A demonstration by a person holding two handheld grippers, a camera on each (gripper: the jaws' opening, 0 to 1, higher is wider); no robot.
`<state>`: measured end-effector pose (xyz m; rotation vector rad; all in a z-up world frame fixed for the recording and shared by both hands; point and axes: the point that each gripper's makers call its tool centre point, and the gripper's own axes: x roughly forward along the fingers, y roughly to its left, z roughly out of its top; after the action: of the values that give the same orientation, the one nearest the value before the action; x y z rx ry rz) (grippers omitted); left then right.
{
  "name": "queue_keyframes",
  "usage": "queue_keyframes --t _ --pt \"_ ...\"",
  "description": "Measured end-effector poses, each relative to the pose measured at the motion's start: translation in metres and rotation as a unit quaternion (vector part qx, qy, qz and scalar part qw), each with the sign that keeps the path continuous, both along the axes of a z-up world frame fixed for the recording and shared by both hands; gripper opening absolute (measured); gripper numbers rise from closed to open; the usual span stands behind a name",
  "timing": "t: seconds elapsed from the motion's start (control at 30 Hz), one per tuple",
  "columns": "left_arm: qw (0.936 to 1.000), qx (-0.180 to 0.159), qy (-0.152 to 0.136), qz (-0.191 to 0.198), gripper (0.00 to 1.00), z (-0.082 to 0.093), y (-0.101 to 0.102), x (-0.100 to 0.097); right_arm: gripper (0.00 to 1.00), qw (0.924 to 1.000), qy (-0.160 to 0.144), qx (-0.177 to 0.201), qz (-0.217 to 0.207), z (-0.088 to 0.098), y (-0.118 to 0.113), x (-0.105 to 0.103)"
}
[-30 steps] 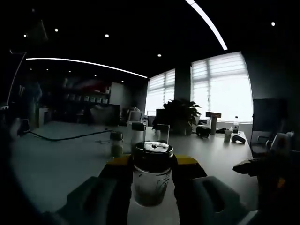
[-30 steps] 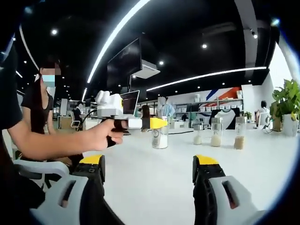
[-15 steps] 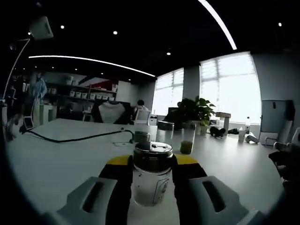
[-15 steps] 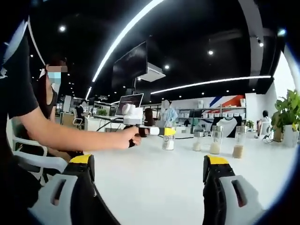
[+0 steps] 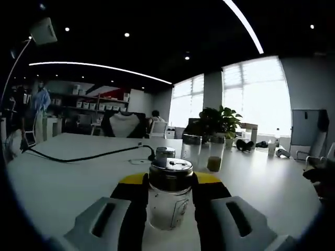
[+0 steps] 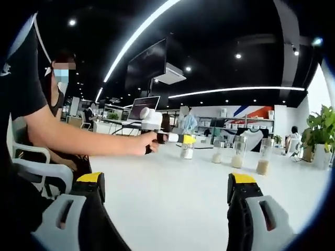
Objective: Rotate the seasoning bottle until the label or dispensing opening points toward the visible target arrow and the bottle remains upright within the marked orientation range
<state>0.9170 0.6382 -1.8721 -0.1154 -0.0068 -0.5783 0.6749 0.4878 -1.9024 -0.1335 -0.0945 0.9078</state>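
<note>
Left tongs (image 5: 168, 194) clamped on upright bottle (image 5: 168, 196), standing on desk (image 5: 63, 178). Right tongs (image 6: 167, 183) spread apart, nothing between them. Three other bottles (image 6: 238, 154) stand beyond.

No readable text

The seasoning bottle (image 5: 169, 201) carries a small printed mark on its glass in the left gripper view, too blurred to make out; nothing else on the desk (image 6: 172, 193) bears legible words, numbers or signs.
</note>
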Motion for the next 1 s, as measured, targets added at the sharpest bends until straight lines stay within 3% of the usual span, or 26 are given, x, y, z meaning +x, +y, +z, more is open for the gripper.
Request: queue_keyframes --t 0.27,0.43,1.0 --pt "0.9999 0.003 0.000 -0.012 0.34 -0.004 -0.005 -0.007 0.99 1.0000 0.003 0.005 -0.003 0.001 -0.002 0.001" --pt "0.9996 0.015 0.016 -0.018 0.34 -0.016 -0.009 -0.011 0.99 1.0000 0.003 -0.002 -0.002 -0.001 0.000 0.000" --pt "0.9993 0.016 0.017 -0.030 0.34 -0.014 -0.015 -0.026 0.99 0.9998 0.009 -0.016 0.006 -0.009 0.008 -0.002"
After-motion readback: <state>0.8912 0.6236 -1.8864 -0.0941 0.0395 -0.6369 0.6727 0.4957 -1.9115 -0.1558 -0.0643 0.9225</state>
